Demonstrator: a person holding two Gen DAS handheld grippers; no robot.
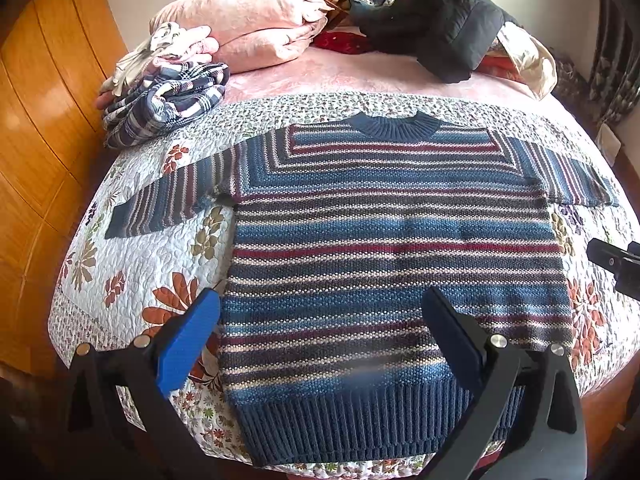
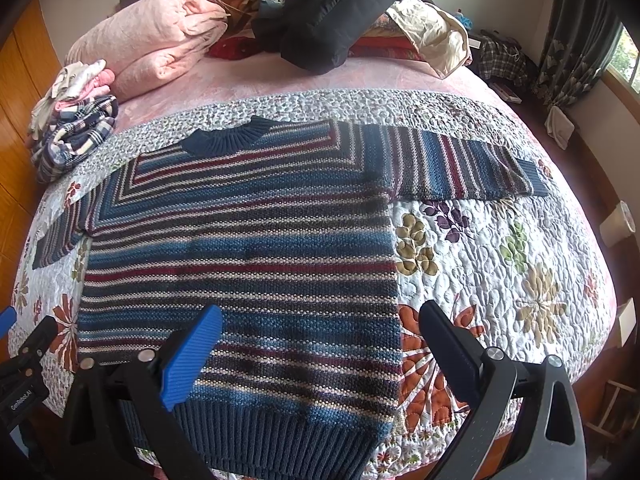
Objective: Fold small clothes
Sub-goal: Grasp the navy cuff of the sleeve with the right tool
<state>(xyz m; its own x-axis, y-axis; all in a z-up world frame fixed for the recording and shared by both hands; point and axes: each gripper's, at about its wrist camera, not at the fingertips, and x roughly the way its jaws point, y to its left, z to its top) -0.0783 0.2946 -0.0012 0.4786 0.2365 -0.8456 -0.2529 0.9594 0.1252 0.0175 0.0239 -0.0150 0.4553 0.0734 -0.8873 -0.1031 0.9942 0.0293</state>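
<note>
**Left wrist view: striped sweater flat on bed**

Left wrist view: striped sweater point(image 1: 392, 248) spread flat on quilt point(image 1: 132, 280), ribbed hem at near edge of bed, collar toward far edge, both sleeves out sideways. Left gripper point(image 1: 320, 336) over hem, fingers point(image 1: 188, 340) spread, holding nothing. Right gripper point(image 2: 320, 352) at hem's right corner, likewise spread, empty. Folded clothes pile point(image 1: 160, 96) near far left corner.

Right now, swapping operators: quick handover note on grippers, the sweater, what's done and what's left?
Left gripper: open, empty, over the hem's left part.
Right gripper: open, empty, at the hem's right corner.
Striped sweater: flat on the floral quilt, both sleeves spread out, collar at the far side.
Done: laid out flat. No folds yet.
Left: fold the sleeves in, then the body. A pile of other clothes sits far left.
</note>
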